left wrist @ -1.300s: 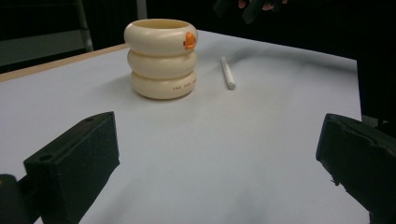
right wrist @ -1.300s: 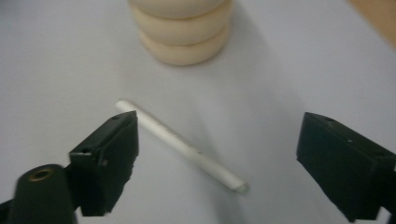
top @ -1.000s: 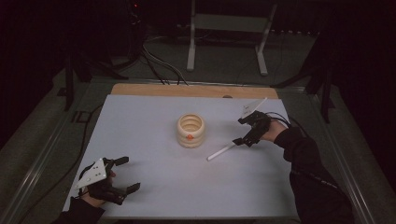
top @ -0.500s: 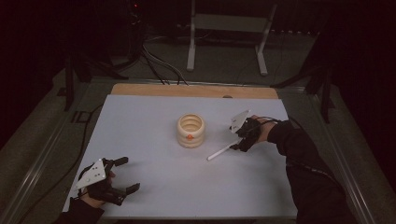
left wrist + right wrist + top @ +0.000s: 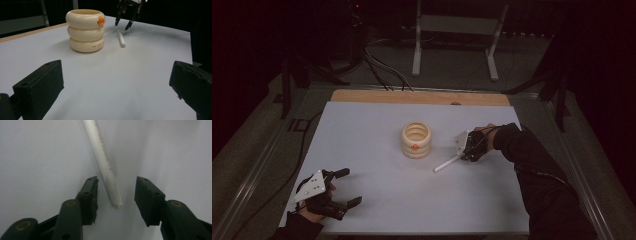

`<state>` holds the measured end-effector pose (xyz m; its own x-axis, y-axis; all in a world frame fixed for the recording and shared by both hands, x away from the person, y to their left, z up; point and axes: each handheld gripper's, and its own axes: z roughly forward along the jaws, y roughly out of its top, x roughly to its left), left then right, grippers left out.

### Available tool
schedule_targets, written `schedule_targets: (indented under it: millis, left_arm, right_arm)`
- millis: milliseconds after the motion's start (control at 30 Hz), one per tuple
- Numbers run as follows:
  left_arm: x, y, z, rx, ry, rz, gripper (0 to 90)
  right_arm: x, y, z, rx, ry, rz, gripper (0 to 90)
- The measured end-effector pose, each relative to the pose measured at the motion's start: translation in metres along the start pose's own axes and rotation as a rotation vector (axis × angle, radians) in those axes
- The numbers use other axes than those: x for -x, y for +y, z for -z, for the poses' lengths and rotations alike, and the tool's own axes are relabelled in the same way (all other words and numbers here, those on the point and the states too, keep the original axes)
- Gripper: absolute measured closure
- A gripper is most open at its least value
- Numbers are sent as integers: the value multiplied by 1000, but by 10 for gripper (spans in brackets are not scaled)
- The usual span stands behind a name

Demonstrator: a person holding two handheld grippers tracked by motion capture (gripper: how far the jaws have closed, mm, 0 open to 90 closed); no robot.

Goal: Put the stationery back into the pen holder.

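At the near left corner of the table (image 5: 362, 125) we hold the left gripper (image 5: 343, 189) with its jaws spread wide and nothing between them, and well ahead of it stands the cream ringed holder (image 5: 416, 140) with an orange dot on its side. Just past the holder, our right gripper (image 5: 116, 195) is lowered over the near end of the white pen (image 5: 102, 160). Its jaws are parted on either side of that end, not pinching it, and the pen lies flat on the table, running straight away from them.
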<state>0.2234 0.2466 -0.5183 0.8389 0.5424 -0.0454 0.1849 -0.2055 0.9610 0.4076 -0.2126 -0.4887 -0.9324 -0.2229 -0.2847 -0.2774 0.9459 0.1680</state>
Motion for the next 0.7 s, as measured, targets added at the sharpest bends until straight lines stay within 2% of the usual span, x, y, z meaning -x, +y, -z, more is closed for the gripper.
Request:
schedule_targets:
  millis: [67,100,200,467,600,700]
  left_arm:
    - [0,0,0,1,1,-1,2]
    - [0,0,0,3,1,0,2]
    - [-1,0,1,3,1,2,2]
    - [-1,0,1,5,-2,4,2]
    - [-1,0,1,7,-3,8,2]
    - [-1,-1,0,7,-4,8,2]
  right_arm:
    - [0,1,-2,-5,3,19,555]
    - [0,1,-5,-20,21,50,571]
    - [0,2,-11,-40,45,71,586]
    - [7,8,-20,-79,87,122,695]
    - [10,12,-23,-95,119,173,740]
    - [12,13,-24,-98,144,171,772]
